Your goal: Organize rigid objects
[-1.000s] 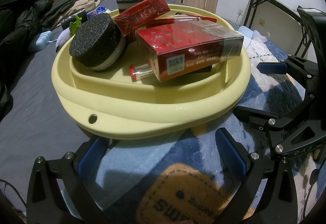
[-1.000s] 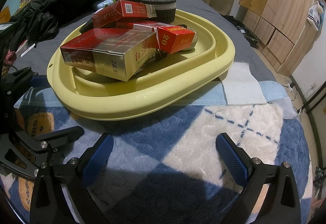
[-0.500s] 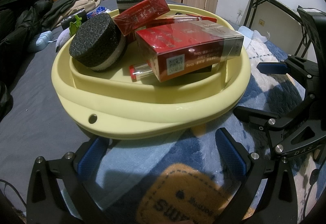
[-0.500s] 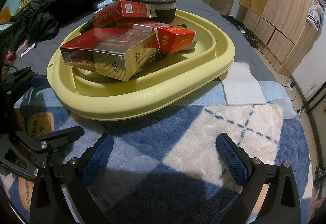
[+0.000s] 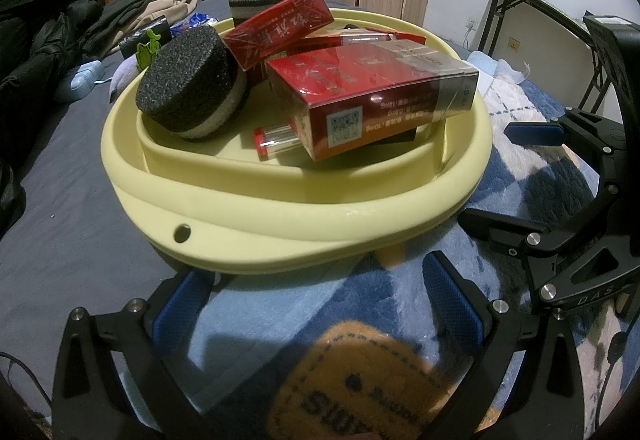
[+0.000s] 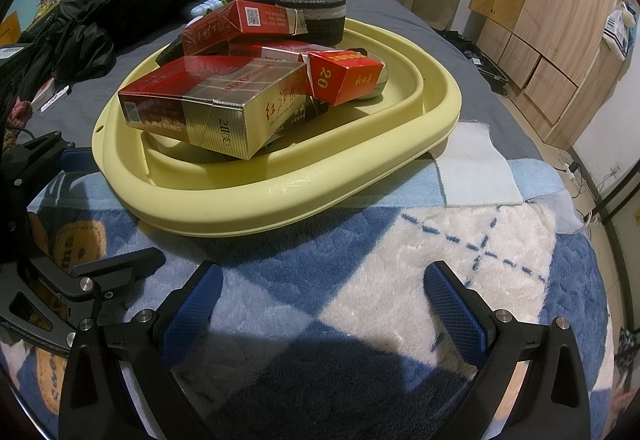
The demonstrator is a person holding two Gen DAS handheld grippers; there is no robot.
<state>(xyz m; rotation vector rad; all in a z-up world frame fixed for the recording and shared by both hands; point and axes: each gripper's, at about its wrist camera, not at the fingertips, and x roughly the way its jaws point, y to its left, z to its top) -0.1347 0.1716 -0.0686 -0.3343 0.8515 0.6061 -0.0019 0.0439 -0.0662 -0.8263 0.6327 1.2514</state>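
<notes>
Basin (image 5: 280, 236) of boxes on plush blue blanket (image 6: 360, 240), bedroom; both claws released.

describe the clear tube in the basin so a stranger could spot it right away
Find the pale yellow basin on the blue and white blanket. Against its near inner wall, a small clear tube with a red cap pokes out from under the big red carton. It is the only transparent item there.

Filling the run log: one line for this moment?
left tool: open, empty | right tool: open, empty | yellow basin: piled with cigarette cartons, foam discs
</notes>
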